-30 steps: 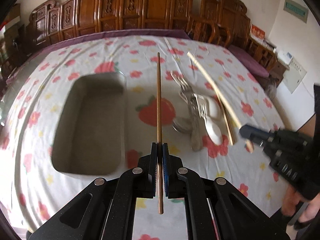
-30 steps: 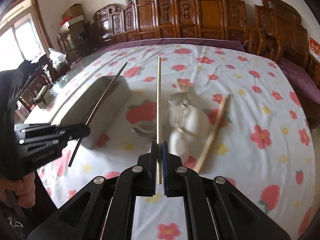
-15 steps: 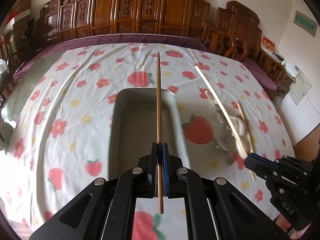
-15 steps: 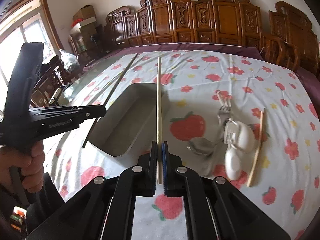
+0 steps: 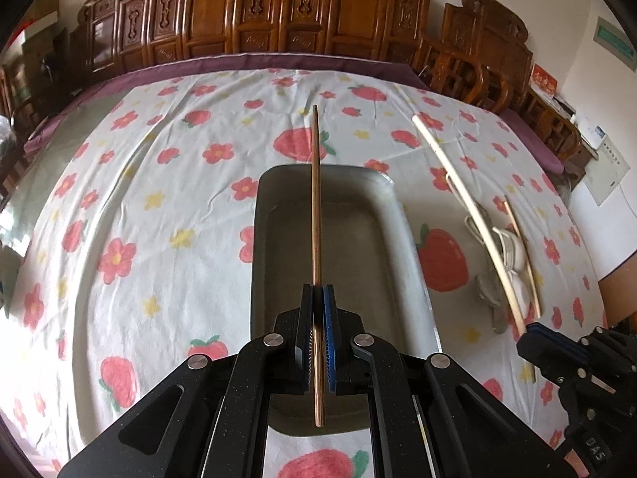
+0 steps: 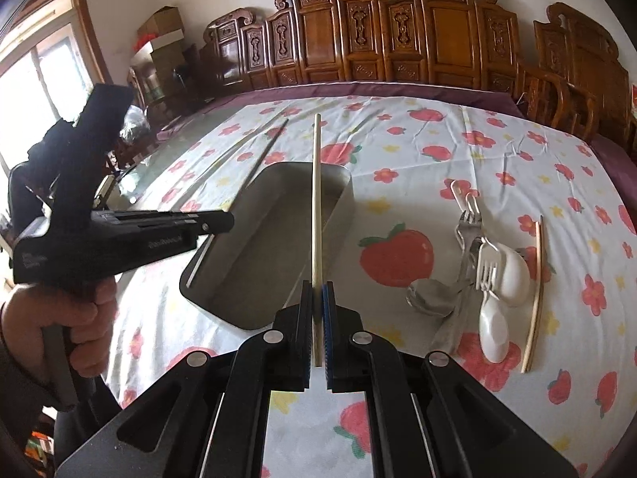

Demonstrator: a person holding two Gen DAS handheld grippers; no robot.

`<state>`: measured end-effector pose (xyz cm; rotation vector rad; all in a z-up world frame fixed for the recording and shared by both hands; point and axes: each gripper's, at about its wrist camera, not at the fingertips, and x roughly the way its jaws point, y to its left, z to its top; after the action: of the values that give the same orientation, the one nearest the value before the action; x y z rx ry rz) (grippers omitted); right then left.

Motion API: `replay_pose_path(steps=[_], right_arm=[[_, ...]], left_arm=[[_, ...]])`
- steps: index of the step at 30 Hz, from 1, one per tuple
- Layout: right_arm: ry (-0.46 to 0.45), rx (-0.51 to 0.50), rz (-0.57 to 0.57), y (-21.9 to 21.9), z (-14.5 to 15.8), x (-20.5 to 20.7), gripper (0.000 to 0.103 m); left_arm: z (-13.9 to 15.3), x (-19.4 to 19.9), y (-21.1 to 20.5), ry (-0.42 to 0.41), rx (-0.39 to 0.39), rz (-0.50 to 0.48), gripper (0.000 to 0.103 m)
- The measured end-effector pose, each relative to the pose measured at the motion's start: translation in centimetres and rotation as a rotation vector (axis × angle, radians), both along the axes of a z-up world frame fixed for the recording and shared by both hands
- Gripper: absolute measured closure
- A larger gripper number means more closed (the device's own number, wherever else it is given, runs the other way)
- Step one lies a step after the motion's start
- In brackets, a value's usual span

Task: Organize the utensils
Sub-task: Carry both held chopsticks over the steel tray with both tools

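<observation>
My left gripper (image 5: 317, 298) is shut on a brown chopstick (image 5: 316, 199) and holds it lengthwise above the grey metal tray (image 5: 402, 223). My right gripper (image 6: 317, 298) is shut on a pale chopstick (image 6: 316, 199) above the tray's near right rim (image 6: 342, 215). The right gripper with its pale chopstick (image 5: 466, 207) shows at the right of the left wrist view. The left gripper (image 6: 215, 225) shows at the left of the right wrist view, over the tray's left side. A pile of forks and spoons (image 6: 481, 267) lies right of the tray.
Another pale chopstick (image 6: 535, 290) lies on the flowered tablecloth (image 6: 398, 183) beside the pile. Carved wooden chairs (image 6: 398, 40) line the far side of the table. A window is at the far left of the right wrist view.
Both grippers have moved left, from over the utensil pile to over the tray, each still holding its chopstick. The pile has not moved.
</observation>
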<state>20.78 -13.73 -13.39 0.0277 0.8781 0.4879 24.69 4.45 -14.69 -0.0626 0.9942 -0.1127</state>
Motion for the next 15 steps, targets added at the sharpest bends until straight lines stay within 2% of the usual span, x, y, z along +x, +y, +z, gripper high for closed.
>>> replay_pose_path(steps=[15], right_arm=[[0.014,0.016,-0.006,1.6,-0.7,0.4,0.097]], left_arm=[[-2.7,0.0,0.6,0.053,-0.003,0.004,0.098]])
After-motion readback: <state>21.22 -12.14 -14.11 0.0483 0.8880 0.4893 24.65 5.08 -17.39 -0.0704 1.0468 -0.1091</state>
